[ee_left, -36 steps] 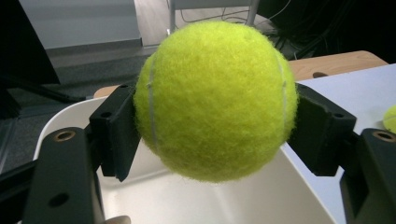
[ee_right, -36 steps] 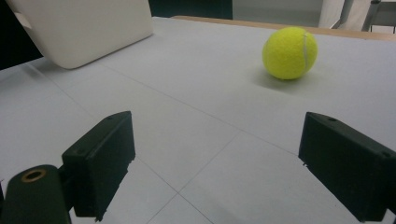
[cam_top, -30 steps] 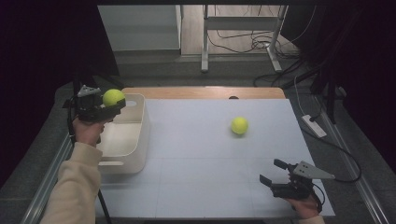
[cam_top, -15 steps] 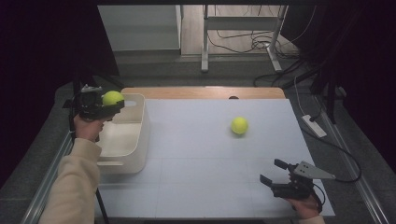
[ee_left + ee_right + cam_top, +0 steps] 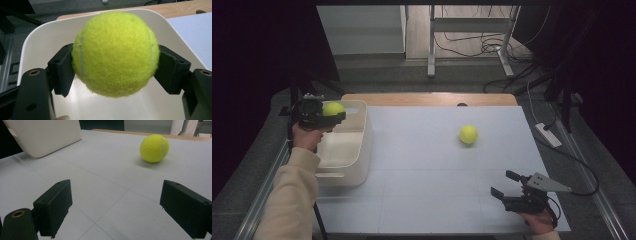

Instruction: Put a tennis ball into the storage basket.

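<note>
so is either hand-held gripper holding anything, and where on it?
The left hand-held gripper clamps a tennis ball across its middle, over the white bin. The right hand-held gripper is open, empty.

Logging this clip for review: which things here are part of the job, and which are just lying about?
Job, apparently:
- held tennis ball, gripped by left gripper
- white bin beneath it
- second tennis ball on mat
- right gripper, open

Lying about:
- power strip
- floor cables

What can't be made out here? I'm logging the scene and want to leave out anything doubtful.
- Floor of the white bin, left claw view: the held tennis ball covers most of it; whether anything lies inside is unclear.
- Same bin, right claw view: cut off by the top edge.
- Left claw, high view: too small to show its grip.
- Background, high view: too dark.
</note>
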A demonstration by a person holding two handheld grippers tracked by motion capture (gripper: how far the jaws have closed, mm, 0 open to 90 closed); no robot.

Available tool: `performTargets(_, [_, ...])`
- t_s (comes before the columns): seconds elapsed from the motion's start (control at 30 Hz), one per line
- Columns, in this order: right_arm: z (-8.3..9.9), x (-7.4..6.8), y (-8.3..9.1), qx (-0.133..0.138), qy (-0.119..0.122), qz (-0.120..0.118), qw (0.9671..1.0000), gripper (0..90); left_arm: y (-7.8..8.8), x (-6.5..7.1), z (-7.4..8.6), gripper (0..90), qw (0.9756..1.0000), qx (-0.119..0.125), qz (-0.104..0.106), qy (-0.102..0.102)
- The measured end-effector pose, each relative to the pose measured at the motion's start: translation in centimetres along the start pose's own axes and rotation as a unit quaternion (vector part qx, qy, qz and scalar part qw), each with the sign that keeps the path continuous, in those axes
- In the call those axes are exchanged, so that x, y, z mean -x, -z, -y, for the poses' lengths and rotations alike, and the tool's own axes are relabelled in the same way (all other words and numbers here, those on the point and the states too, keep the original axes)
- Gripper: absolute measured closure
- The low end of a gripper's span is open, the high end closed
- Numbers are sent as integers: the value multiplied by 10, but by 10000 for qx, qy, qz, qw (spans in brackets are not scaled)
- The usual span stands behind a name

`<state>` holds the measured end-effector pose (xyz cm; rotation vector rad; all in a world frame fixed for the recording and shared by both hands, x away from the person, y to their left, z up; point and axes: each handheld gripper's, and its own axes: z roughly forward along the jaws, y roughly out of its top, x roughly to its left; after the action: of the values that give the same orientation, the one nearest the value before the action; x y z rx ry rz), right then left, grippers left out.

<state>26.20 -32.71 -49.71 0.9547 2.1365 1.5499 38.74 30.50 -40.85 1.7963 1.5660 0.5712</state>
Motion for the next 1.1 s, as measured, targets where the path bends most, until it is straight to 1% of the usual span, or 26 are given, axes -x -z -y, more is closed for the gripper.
performTargets(0.17, [0, 0, 0, -2, 6, -6, 10000, 107, 2, 0, 0, 254, 10000, 28, -33, 35])
performTargets(0.2, [0, 0, 0, 1, 4, -11, 10000, 107, 2, 0, 0, 226, 10000, 28, -33, 35])
performTargets(0.23, [0, 0, 0, 1, 4, -11, 10000, 107, 3, -1, 0, 226, 9999, 82, 4, 66])
performTargets(0.27, [0, -1, 0, 4, 1, -9, 10000, 107, 5, 0, -1, 167, 9999, 147, -2, 81])
performTargets(0.3, [0, -1, 0, 3, 0, -8, 10000, 106, 8, 0, -1, 164, 9997, 220, 52, 72])
performTargets(0.33, [0, -1, 0, 3, 0, -8, 10000, 106, 8, 0, -1, 159, 9997, 220, 52, 72])
performTargets(0.37, [0, 0, 0, 4, -2, -8, 10000, 106, 11, 1, -1, 159, 9996, 256, 121, 37])
performTargets(0.4, [0, 0, 0, 6, -3, -6, 10000, 106, 12, 3, -2, 147, 9995, 291, 154, 39])
performTargets(0.5, [0, 0, -1, 6, -7, -12, 10000, 107, 17, 7, -2, 135, 9987, 408, 291, -54])
performTargets(0.53, [0, 0, -1, 10, 5, -12, 10000, 106, 18, 8, -2, 131, 9985, 436, 339, -54])
performTargets(0.6, [0, 0, -2, 11, 0, -18, 10000, 106, 22, 13, -2, 126, 9976, 506, 458, -128])
performTargets(0.77, [0, 1, -2, 12, -30, -21, 10000, 106, 31, 23, -2, 124, 9953, 653, 639, -325])
performTargets(0.8, [0, 1, -2, 11, -30, -20, 10000, 106, 32, 25, -1, 124, 9948, 678, 687, -337])
performTargets(0.83, [-1, 1, -2, 12, -36, -19, 10000, 106, 32, 25, -1, 124, 9948, 678, 687, -337])
performTargets(0.97, [0, 2, -2, 38, -58, -11, 10000, 107, 39, 32, 0, 127, 9912, 818, 960, -395])
performTargets(1.1, [-1, 3, -2, 47, -66, -6, 10000, 107, 45, 42, 1, 128, 9879, 957, 1102, -530])
